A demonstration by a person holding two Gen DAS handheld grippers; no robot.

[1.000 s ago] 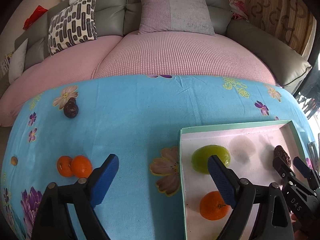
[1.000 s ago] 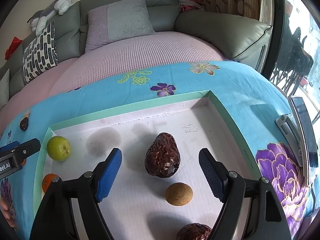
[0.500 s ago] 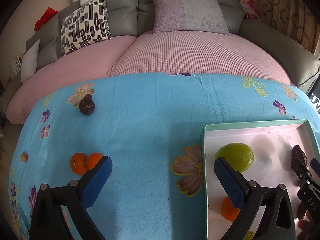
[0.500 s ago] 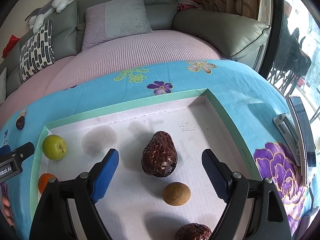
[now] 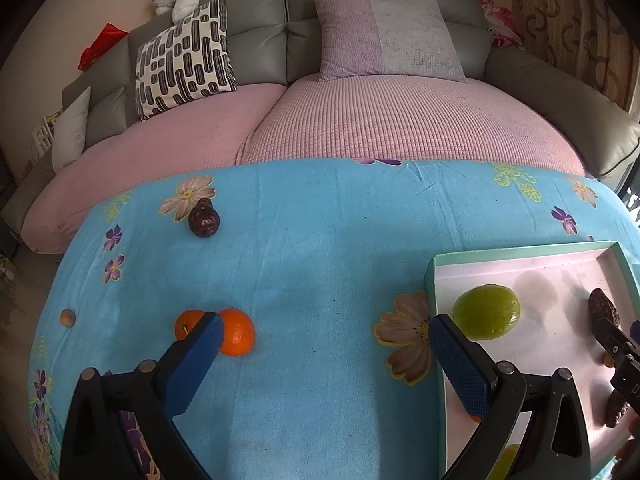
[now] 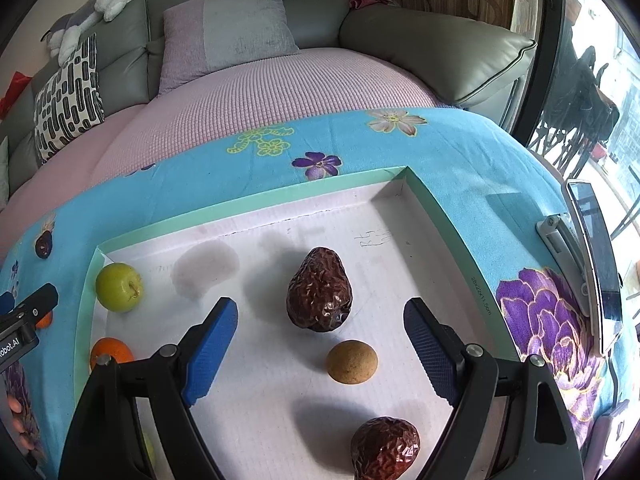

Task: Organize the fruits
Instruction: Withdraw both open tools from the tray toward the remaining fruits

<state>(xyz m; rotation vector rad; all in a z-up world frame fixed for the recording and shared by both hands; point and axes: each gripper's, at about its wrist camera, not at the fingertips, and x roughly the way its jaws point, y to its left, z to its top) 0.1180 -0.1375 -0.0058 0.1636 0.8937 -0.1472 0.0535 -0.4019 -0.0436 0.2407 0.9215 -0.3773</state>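
The left gripper [image 5: 324, 350] is held spread wide over the blue flowered cloth [image 5: 320, 248] on the bench, nothing between its blue pads. Two oranges [image 5: 236, 332], touching each other, are seen at 9 o'clock just beside the left pad, which hides part of them. A dark wrinkled date [image 5: 204, 220] lies alone on the cloth at 11 o'clock, well apart from the oranges, and a small brown ball [image 5: 67, 317] is spotted near the cloth's left edge. The tray [image 5: 520, 249] with the green rim sits at 3 o'clock, a green apple [image 5: 486, 311] inside its near-left corner.

The right gripper [image 6: 320, 350] is held over the tray [image 6: 432, 204], jaws spread and empty. A large date [image 6: 320, 290] rests on the tray floor at 12 o'clock between the pads but ahead of them, untouched. A round tan fruit [image 6: 352, 361] lies just beside it at 5 o'clock, and a second date [image 6: 386, 446] is seen at 6 o'clock. The apple [image 6: 119, 287] sits at 9 o'clock against the tray's left wall, an orange [image 6: 111, 352] below it. A phone on a stand [image 6: 592, 256] is seen at 3 o'clock on the cloth.
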